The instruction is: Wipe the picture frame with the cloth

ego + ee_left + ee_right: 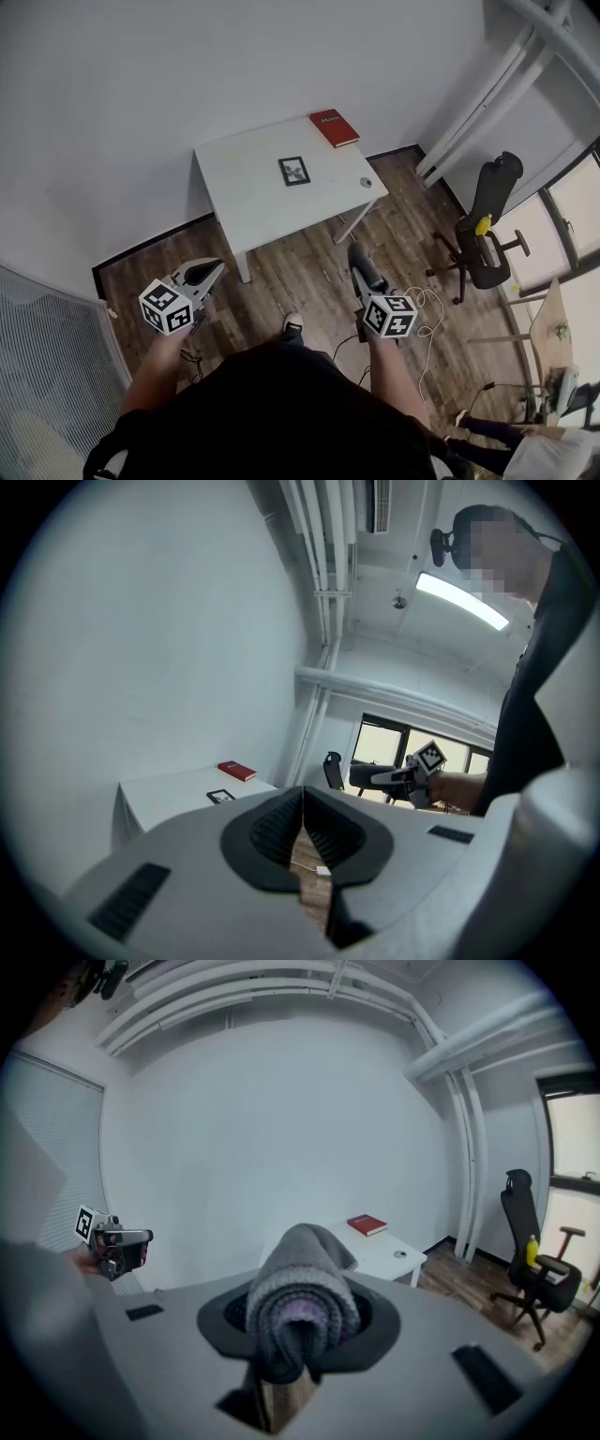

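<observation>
Frame (294, 171) lies flat mid-table (234, 202), long axis roughly 12 to 6, well apart from both grippers: 11 o'clock from the right gripper (357, 251), which clamps the cloth (300, 1302) and looks nearer, 1 o'clock from the closed, empty left gripper (217, 266)

White table (246, 192), well ahead of the left gripper (221, 263) fingers (206, 273), has a picture frame (294, 171), red book (335, 128) and small round thing (366, 183) on it.
</observation>
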Available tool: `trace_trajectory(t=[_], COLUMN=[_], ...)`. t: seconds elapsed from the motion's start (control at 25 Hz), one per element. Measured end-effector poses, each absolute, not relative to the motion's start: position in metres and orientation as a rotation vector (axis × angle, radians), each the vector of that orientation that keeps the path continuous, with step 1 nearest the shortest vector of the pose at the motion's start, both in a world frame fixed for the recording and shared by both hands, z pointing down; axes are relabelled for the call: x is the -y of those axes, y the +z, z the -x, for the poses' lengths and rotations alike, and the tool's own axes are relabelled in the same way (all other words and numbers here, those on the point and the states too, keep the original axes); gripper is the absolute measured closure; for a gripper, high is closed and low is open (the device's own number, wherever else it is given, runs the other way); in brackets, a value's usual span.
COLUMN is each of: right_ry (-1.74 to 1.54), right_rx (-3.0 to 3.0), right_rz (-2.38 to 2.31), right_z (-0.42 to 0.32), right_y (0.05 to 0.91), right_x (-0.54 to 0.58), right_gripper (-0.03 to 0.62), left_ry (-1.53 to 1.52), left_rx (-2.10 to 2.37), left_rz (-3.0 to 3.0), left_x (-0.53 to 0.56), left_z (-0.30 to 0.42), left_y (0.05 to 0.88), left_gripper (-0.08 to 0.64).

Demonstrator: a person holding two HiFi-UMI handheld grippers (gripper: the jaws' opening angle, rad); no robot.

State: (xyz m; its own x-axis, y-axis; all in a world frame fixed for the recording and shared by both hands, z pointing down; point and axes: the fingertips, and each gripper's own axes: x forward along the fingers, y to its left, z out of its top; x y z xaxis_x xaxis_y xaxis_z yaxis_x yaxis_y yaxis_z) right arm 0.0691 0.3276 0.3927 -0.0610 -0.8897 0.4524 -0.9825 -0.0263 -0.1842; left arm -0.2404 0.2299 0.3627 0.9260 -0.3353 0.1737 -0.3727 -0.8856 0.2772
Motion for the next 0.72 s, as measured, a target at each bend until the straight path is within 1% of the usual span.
trace_trajectory(t=[0.4,0.72], right_ry=[0.723,0.711], right_rx=[2.066,2.136], right_rz=[-1.952,-1.885], right_z=[-0.119,-0.164], right_y=[0.412,0.410], right_x=[-0.267,-0.205], right_gripper=[0.480,0.480], left_ry=[0.210,0.231], left_rx=[0.552,0.646], left_rz=[-2.763,-2.761], left_x=[-0.179,-0.145], left_z=[0.185,0.146], left_y=[0.369,0.357], left_gripper=[0.548,0.548])
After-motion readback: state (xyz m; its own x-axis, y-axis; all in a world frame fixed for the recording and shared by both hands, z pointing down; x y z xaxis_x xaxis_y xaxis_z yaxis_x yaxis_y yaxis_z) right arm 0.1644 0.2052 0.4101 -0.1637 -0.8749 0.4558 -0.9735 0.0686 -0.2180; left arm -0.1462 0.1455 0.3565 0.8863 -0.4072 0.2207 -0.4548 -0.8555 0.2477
